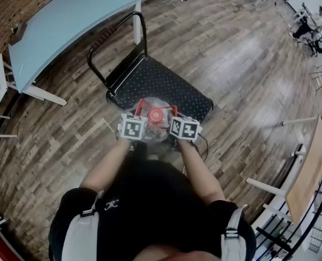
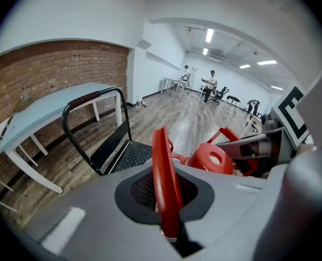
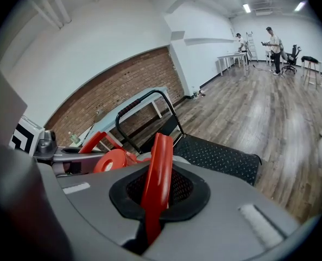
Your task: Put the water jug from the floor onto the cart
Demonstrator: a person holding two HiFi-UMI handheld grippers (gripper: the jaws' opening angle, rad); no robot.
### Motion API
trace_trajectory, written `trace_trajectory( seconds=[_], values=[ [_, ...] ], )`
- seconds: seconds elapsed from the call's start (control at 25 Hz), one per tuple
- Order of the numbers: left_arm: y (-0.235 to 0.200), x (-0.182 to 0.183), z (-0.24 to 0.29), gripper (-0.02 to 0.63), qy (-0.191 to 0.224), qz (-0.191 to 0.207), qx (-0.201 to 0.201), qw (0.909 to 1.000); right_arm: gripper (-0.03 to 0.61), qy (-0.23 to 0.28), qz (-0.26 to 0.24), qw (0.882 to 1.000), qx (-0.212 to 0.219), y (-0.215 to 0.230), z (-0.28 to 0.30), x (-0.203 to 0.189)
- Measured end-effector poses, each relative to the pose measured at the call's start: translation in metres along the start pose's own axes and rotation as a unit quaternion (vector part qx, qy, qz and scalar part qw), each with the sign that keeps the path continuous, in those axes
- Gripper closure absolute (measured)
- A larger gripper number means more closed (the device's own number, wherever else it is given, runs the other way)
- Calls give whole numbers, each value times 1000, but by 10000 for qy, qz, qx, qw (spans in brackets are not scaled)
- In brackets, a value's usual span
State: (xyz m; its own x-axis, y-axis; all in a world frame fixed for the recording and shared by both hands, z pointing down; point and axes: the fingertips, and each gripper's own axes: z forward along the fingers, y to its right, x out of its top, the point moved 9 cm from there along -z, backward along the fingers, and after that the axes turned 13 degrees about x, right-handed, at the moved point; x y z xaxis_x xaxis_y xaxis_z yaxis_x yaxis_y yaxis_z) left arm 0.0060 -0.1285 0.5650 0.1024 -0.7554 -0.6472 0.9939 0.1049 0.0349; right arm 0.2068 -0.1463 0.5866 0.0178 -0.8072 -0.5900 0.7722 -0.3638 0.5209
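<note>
1. Head view looks steeply down from above onto cart [image 1: 166, 83] and floor [image 1: 231, 48].
2. Left gripper view sits close behind left tongs [image 2: 165, 194], facing the cart.
3. Right gripper view likewise behind right tongs [image 3: 156, 192]; all share jug [image 3: 113, 161] and cart.

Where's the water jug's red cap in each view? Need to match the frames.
Head view: red cap at the centre, just below the cart deck.
Left gripper view: red cap right of centre, in the lower half.
Right gripper view: red cap left of centre, in the lower half.
Shared landmark: the black studded cart deck, beyond the cap in all three.
</note>
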Motion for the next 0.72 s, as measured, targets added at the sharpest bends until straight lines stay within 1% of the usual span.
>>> trace_trajectory(
  seconds=[0.12,0.28,0.56,0.72],
  values=[
    [-14,9,19,612,-87,-80,13,9999,560,-157,-28,9999,-51,1,22,15],
    [-42,24,45,612,-140,-235,69,9996,560,-252,-89,9996,97,-1,62,39],
    [-89,41,85,612,-251,-499,268,9981,560,-620,-317,9976,8,-10,122,77],
    [-109,48,107,612,-276,-625,312,9972,558,-823,-418,9957,-47,-12,151,96]
  ],
)
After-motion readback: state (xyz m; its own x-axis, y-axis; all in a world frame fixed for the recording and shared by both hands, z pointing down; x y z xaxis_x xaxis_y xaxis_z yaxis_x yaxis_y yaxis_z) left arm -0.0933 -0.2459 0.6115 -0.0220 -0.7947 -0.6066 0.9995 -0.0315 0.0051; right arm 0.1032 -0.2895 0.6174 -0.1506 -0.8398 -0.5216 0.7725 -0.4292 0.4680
